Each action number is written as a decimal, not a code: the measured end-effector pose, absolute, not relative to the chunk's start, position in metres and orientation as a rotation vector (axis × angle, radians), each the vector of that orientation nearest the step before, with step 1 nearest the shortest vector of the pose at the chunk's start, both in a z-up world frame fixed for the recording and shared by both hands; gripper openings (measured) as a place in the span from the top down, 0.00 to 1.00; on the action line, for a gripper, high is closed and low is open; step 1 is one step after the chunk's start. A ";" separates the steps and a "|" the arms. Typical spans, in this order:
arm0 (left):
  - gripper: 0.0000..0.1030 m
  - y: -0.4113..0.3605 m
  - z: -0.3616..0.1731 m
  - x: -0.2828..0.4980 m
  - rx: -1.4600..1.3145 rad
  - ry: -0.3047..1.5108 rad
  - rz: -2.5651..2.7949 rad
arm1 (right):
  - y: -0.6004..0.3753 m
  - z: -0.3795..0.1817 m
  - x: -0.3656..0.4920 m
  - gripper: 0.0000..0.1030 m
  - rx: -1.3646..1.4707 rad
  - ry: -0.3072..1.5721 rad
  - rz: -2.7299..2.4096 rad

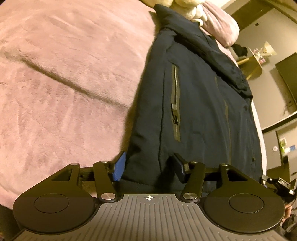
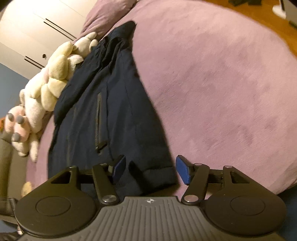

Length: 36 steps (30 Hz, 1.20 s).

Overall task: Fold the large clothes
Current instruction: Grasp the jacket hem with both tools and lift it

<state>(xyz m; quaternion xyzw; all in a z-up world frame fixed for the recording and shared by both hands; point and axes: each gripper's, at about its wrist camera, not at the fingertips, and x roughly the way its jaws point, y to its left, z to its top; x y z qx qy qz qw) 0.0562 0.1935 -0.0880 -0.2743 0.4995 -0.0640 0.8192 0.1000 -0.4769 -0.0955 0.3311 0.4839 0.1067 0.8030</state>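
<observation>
Jacket [image 1: 200,111] hem between both claws, open blanket [image 1: 65,83] beside.

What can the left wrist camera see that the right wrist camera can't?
Only the left wrist camera shows the dark TV screen on the wall and the left gripper, its jaws apart around the jacket's bottom corner.

Only the right wrist camera shows the plush paw with grey toes, the white wardrobe, the wooden floor and the right gripper, jaws apart around the hem's other corner.

Both show the navy jacket with its zip pocket, the pink blanket and the cream plush toy.
</observation>
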 end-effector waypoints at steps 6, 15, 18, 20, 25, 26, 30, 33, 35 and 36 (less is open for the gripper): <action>0.79 0.195 -0.082 0.057 -0.593 1.070 -0.149 | -0.467 -0.097 0.102 0.77 0.661 1.059 0.236; 0.84 0.202 -0.021 0.084 -0.782 0.869 -0.195 | -0.465 -0.068 0.120 0.84 0.924 0.939 0.329; 0.85 0.207 -0.005 0.117 -0.820 0.813 -0.167 | -0.465 -0.052 0.147 0.84 0.983 0.867 0.311; 0.85 0.208 0.000 0.144 -0.832 0.784 -0.145 | -0.465 -0.043 0.170 0.84 0.994 0.824 0.290; 0.85 0.217 -0.010 0.210 -0.926 0.759 -0.062 | -0.460 -0.038 0.235 0.84 1.001 0.768 0.187; 0.85 0.218 -0.015 0.223 -0.934 0.759 -0.043 | -0.459 -0.040 0.250 0.84 1.015 0.759 0.164; 0.85 0.223 -0.047 0.279 -0.962 0.820 0.052 | -0.450 -0.050 0.300 0.84 1.023 0.740 0.077; 0.84 0.222 -0.073 0.306 -0.967 0.862 0.110 | -0.432 -0.063 0.342 0.84 0.971 0.770 0.008; 0.84 0.222 -0.087 0.314 -0.980 0.866 0.122 | -0.424 -0.074 0.360 0.84 0.935 0.793 -0.024; 0.84 0.223 -0.092 0.318 -0.977 0.867 0.122 | -0.420 -0.080 0.366 0.84 0.918 0.803 -0.039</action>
